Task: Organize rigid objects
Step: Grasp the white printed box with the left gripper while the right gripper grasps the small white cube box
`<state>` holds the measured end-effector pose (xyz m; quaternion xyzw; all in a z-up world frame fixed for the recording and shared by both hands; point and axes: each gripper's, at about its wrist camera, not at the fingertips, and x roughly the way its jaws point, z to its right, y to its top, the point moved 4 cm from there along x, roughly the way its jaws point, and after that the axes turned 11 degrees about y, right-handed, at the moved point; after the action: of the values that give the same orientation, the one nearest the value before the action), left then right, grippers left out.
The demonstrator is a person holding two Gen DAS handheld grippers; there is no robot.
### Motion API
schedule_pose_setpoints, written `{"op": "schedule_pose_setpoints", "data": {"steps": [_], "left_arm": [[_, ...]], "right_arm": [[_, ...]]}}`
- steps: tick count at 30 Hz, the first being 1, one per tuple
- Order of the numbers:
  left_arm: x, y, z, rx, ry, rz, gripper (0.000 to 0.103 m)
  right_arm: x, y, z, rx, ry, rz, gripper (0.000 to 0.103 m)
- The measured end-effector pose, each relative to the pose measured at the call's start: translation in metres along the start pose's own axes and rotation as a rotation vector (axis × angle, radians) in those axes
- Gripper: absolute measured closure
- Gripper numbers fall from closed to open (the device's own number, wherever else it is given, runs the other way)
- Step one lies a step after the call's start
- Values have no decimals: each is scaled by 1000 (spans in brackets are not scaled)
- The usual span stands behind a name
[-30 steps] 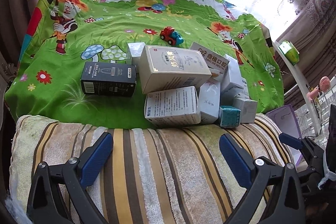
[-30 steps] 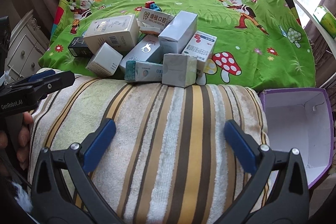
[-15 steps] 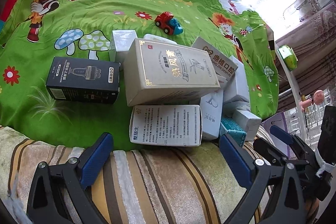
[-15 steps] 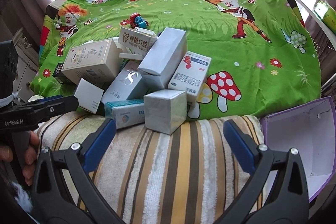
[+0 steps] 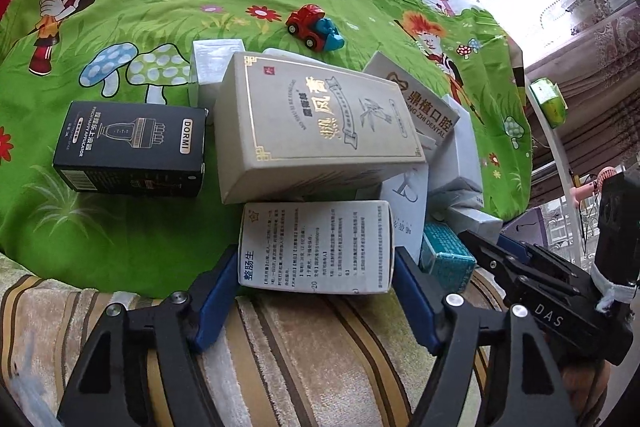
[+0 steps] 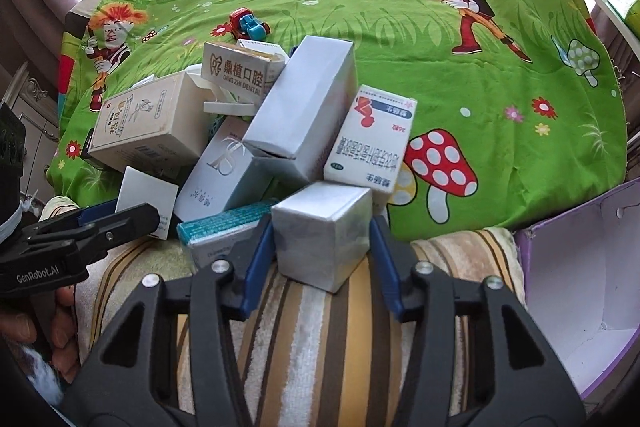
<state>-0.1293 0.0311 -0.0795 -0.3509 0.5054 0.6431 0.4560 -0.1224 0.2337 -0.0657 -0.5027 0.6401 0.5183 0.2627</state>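
A heap of cardboard boxes lies on a green cartoon cloth [image 5: 120,7]. My left gripper [image 5: 314,279] has its blue pads on both sides of a white box with printed text [image 5: 316,247] at the heap's near edge and looks closed on it. My right gripper [image 6: 322,251] has its pads against both sides of a small grey-white cube box [image 6: 324,227]. A large beige box [image 5: 316,123] and a black DORMI box [image 5: 132,143] lie behind the left gripper. The left gripper also shows in the right wrist view [image 6: 100,227].
A striped towel [image 6: 320,327] covers the near edge. An open purple-edged box [image 6: 580,287] stands at the right. A red and blue toy car [image 5: 314,27] sits beyond the heap. A teal box [image 5: 444,255], tall white boxes [image 6: 304,107] and a medicine box [image 6: 368,139] are in the heap.
Both grippers have moved forward to the heap and closed in: the left around the white text box, the right around the small cube box.
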Motion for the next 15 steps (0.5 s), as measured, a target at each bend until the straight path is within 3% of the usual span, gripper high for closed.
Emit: {"op": "schedule_pose_setpoints", "data": {"steps": [15], "left_arm": [[-54,-14,23,4,-68,177,30]], "right_arm": [[-54,-26,9,13,100,135,64]]}}
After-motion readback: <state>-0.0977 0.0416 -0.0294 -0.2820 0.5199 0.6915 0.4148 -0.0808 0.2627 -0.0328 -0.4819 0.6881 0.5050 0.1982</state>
